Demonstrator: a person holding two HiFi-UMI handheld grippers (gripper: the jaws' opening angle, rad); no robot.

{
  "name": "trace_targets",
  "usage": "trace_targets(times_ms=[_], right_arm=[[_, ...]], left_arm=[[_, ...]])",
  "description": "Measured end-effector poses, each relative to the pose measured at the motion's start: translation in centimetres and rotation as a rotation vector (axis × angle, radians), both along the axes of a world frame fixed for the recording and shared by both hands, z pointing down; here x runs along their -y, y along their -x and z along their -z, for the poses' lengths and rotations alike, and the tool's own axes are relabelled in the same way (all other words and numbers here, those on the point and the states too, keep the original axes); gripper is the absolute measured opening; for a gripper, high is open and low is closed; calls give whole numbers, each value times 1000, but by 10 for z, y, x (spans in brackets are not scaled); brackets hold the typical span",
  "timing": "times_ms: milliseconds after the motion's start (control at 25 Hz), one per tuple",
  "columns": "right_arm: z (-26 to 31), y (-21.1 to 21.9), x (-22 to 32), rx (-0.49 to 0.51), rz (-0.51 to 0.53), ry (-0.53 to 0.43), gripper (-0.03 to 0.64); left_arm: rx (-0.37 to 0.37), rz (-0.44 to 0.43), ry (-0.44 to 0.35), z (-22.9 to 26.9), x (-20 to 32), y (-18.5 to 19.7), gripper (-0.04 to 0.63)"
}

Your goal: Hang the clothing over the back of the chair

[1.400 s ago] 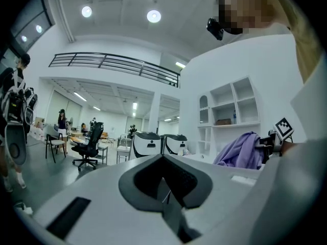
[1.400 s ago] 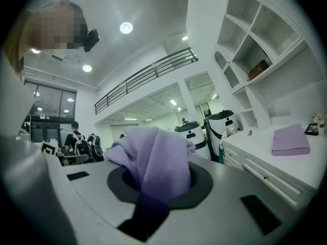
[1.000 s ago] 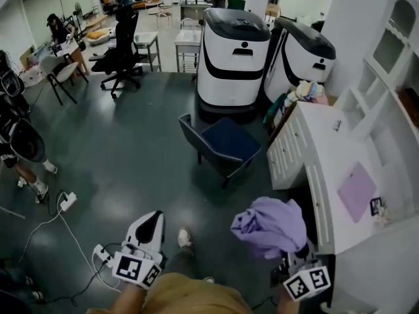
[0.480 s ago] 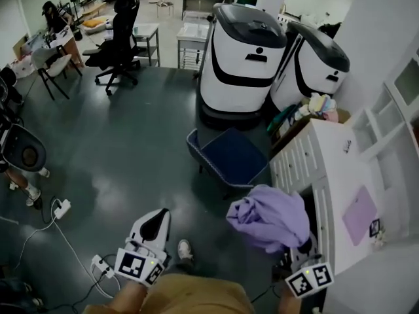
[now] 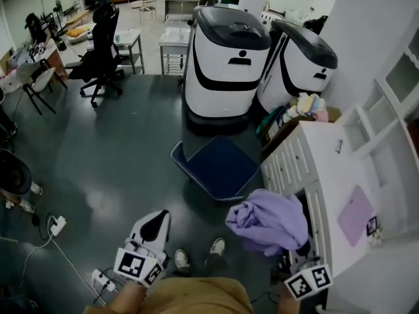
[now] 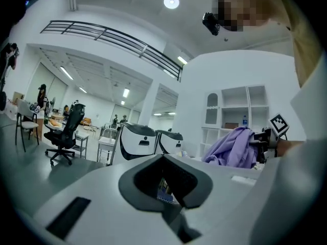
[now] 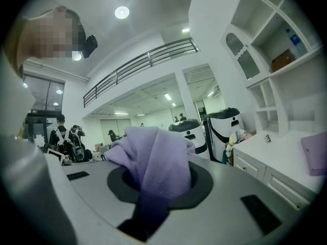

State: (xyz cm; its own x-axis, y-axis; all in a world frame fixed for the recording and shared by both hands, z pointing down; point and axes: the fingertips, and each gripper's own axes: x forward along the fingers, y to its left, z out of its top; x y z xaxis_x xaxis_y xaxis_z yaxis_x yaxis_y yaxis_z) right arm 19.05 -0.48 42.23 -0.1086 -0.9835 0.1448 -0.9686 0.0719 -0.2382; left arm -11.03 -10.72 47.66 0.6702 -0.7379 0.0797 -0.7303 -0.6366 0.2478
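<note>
A bunched lilac garment rises from my right gripper, whose jaws are shut on its lower folds; it fills the right gripper view and hides the fingertips. The dark blue chair stands on the grey floor just ahead of the garment, its back on the left side. My left gripper is held level at lower left, shut and holding nothing, well left of the chair. From the left gripper view the garment shows off to the right.
Two big white-and-black machines stand behind the chair. A white dresser with a lilac sheet runs along the right. A box of clothes sits beside it. A power strip and cable lie at the left.
Both grippers and the garment have travelled forward across the floor; the chair now lies closer to the garment. The right grip is unchanged. The person's feet have come into view below.
</note>
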Motion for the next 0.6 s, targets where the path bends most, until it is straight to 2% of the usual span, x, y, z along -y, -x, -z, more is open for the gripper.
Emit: trace_targets(times_ms=[200, 320, 600], right_arm=[[-17, -37, 47, 58, 41, 26, 87], [-14, -57, 83, 78, 96, 15, 87], [-5, -63, 145, 93, 240, -21, 87]], left_arm=[[28, 57, 18, 3, 27, -29, 3], [49, 82, 2, 18, 42, -51, 5], [67, 194, -56, 44, 71, -65, 5]])
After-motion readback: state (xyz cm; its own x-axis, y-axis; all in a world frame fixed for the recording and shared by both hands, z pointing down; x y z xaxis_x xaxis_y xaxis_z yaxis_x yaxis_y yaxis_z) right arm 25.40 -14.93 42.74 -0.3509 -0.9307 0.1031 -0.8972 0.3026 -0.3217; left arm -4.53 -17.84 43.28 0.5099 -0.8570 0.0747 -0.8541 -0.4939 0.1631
